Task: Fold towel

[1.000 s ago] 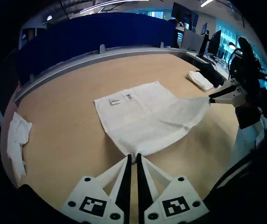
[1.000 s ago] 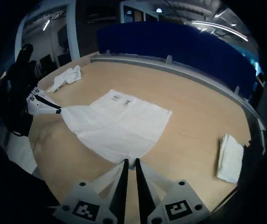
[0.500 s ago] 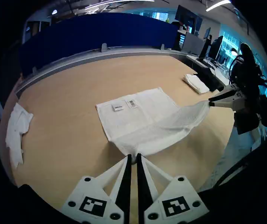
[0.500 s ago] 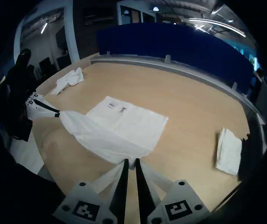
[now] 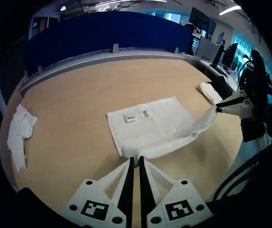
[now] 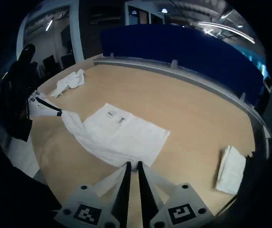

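A white towel (image 5: 155, 123) lies on the wooden table (image 5: 79, 95), its far half flat with two small labels facing up. Its near edge is lifted and hangs between the two grippers. My left gripper (image 5: 136, 159) is shut on the towel's near left corner. In the left gripper view, my right gripper (image 5: 216, 110) pinches the other near corner at the right. In the right gripper view, the towel (image 6: 124, 133) spreads ahead of my right gripper (image 6: 133, 164), which is shut on its corner. The left gripper (image 6: 59, 113) holds the opposite corner there.
A crumpled white cloth (image 5: 20, 129) (image 6: 69, 80) lies near one table edge. A folded white towel (image 5: 211, 92) (image 6: 231, 169) rests near the other. A blue partition (image 5: 98, 34) runs along the far side, with monitors (image 5: 227, 55) beyond.
Both grippers have carried the lifted near edge forward over the flat part. The raised strip between them is narrower and the fold line sits farther along the towel.
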Available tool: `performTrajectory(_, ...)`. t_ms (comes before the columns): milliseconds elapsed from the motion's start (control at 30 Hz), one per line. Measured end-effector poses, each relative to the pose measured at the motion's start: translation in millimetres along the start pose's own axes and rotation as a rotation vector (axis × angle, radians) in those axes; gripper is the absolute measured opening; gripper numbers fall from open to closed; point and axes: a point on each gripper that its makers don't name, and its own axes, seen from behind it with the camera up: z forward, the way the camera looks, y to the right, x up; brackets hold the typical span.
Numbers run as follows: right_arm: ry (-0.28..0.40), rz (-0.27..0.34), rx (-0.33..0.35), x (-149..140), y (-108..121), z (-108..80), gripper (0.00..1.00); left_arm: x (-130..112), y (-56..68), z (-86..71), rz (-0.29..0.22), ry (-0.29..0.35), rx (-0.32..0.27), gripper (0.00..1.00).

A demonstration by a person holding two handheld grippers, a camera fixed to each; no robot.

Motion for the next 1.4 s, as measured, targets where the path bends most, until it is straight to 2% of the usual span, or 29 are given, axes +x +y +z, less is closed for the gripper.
performTrajectory(300,0.002,-0.017,-0.027,28.7,30.5,28.4,0.14,31.2,-18.7,24.9,-0.004,-0.019,0.042,0.09)
performTrajectory(600,-0.012,0.026,-0.055,33.9,53.7,63.5,0.14,45.2,-39.0,67.5,0.005,-0.057,0.056,0.09)
performTrajectory(800,-0.026,0.068,-0.054,29.9,59.3,80.7,0.14,38.1,-48.0,90.1,0.006,-0.098,0.065,0.09)
performTrajectory(900,-0.037,0.071,-0.059,25.9,61.6,86.1,0.14,34.4,-48.6,96.8,0.015,-0.107,0.064,0.09)
performTrajectory(1100,-0.055,0.086,-0.068,17.5,68.3,98.5,0.14,30.3,-50.3,109.5,0.029,-0.112,0.061,0.10)
performTrajectory(1400,-0.050,0.129,-0.090,14.6,75.6,116.4,0.14,24.7,-59.3,129.4,0.004,-0.103,0.089,0.14)
